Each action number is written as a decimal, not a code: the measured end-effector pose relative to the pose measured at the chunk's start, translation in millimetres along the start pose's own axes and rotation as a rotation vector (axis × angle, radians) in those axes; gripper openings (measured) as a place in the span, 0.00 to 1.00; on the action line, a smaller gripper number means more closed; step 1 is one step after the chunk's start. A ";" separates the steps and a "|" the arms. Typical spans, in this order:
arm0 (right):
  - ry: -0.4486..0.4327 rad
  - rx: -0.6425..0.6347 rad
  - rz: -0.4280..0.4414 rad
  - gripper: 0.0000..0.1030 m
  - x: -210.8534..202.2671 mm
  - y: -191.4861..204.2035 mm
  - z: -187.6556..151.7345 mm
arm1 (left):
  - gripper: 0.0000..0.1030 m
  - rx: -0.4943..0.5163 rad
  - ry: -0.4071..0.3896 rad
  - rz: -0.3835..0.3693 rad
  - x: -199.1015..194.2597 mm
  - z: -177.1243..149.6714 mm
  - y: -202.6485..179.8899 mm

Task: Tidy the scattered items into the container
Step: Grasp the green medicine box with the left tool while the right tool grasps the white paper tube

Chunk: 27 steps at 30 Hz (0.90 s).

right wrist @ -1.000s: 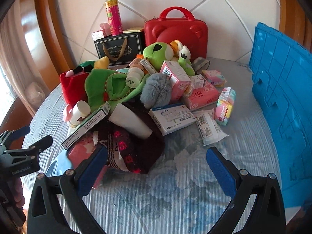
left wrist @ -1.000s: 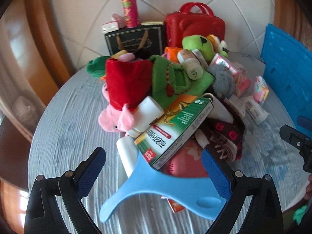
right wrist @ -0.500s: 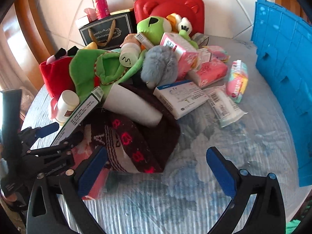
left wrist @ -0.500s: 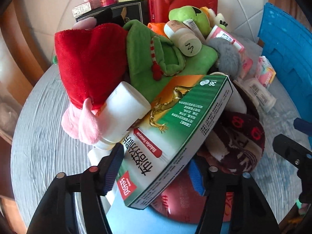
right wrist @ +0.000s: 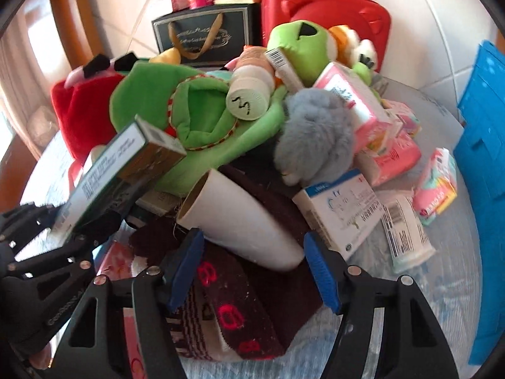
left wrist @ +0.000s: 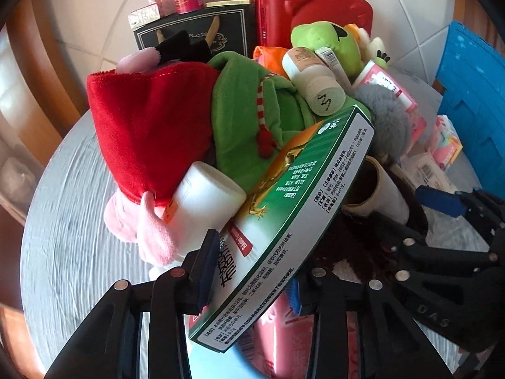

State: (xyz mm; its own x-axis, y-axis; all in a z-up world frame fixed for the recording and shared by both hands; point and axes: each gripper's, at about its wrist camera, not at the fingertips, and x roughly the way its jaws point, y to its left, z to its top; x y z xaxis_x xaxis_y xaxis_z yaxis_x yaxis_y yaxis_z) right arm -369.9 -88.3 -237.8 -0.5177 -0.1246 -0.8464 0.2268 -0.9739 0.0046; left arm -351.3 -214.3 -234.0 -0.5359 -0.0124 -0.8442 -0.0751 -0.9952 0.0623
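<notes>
A pile of toys, boxes and bottles lies on the round table. My left gripper point(left wrist: 251, 271) is shut on the green medicine box point(left wrist: 293, 208), which tilts up out of the pile; the box also shows in the right wrist view point(right wrist: 120, 164). My right gripper point(right wrist: 252, 268) is open, its fingers on either side of the white paper cup point(right wrist: 243, 221) that lies on the dark knitted hat point(right wrist: 227, 312). The blue container point(right wrist: 486, 170) stands at the right edge of the table.
In the pile are a red plush point(left wrist: 151, 126), a green plush point(left wrist: 252, 120), a grey fluffy ball point(right wrist: 315, 135), a white bottle point(left wrist: 205, 202), pink boxes point(right wrist: 394, 154) and a white-blue box point(right wrist: 344, 214). A red case point(right wrist: 325, 12) and black gift bag point(right wrist: 202, 34) stand behind.
My left gripper moved in and closed on the green box, lifting its end. My right gripper moved forward and narrowed around the white cup.
</notes>
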 end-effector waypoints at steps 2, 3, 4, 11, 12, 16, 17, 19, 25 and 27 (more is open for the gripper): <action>0.022 -0.019 -0.005 0.64 10.5 1.2 0.4 | 0.36 0.005 -0.006 0.005 1.3 2.1 -5.8; 0.028 -0.025 -0.007 0.64 15.0 1.0 0.5 | 0.36 0.007 -0.008 0.005 2.3 3.2 -8.2; 0.027 -0.033 -0.019 0.64 19.0 0.1 1.2 | 0.37 0.005 -0.008 0.005 3.8 4.6 -10.4; 0.022 -0.005 0.013 0.64 41.2 -16.6 14.4 | 0.33 -0.014 0.021 -0.003 18.9 16.4 -17.1; 0.023 -0.001 0.020 0.63 44.4 -18.1 15.4 | 0.31 -0.023 0.030 -0.006 21.3 17.1 -16.3; 0.022 0.045 0.052 0.57 46.3 -25.9 18.1 | 0.22 -0.040 0.035 0.004 23.1 18.4 -14.2; 0.014 0.051 0.059 0.56 42.9 -27.0 18.3 | 0.22 -0.043 0.036 0.004 21.8 18.6 -13.9; -0.005 0.061 0.078 0.55 33.5 -29.1 19.3 | 0.21 -0.050 0.032 0.005 17.7 19.5 -13.4; -0.082 0.080 0.100 0.54 -4.1 -33.3 30.1 | 0.19 -0.050 -0.027 -0.008 -12.4 27.7 -14.1; -0.107 0.083 0.098 0.54 -17.2 -33.3 32.3 | 0.18 -0.046 -0.046 -0.015 -23.8 31.3 -14.2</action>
State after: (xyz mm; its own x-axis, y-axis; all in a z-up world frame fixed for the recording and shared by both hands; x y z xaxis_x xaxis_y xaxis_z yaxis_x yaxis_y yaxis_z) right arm -395.2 -59.9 -206.2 -0.5823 -0.2352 -0.7782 0.2141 -0.9678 0.1324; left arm -363.8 -196.8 -198.1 -0.5730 0.0058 -0.8196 -0.0453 -0.9987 0.0246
